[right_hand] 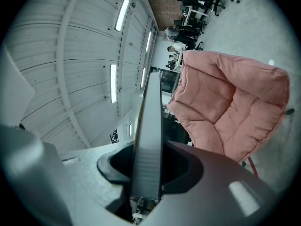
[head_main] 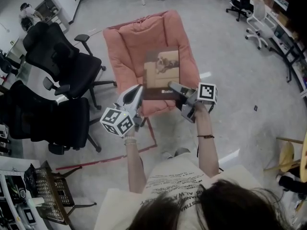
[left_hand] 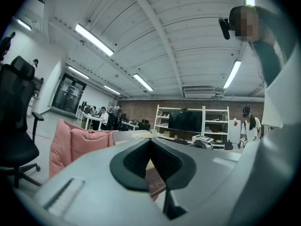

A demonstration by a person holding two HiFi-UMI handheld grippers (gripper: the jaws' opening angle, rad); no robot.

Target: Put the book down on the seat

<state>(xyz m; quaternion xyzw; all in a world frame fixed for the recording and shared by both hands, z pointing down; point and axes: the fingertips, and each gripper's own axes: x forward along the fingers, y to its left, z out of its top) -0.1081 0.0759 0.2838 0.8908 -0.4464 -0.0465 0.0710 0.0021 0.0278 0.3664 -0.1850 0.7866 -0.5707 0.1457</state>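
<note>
A: Cover print on the book (head_main: 162,74)?
B: Too small to read, head view. Its near corners sit behind the left gripper (head_main: 137,91) and right gripper (head_main: 173,86).
A: Right gripper view?
B: Book edge-on only; covers unseen, top cut by the picture's edge.
A: The seat (head_main: 125,47)?
B: Middle hidden behind the book. Left gripper view: only a sliver of book between the pads (left_hand: 136,161). Black chairs (head_main: 53,80) cut off at the picture's left edge.

One book (head_main: 162,71), one pink seat (head_main: 129,47), two grippers, left gripper (head_main: 138,89) and right gripper (head_main: 173,86), two black office chairs (head_main: 60,59) at nine and ten o'clock, one white office chair (head_main: 259,25) at two o'clock, one mesh basket (head_main: 45,195) at eight o'clock.
</note>
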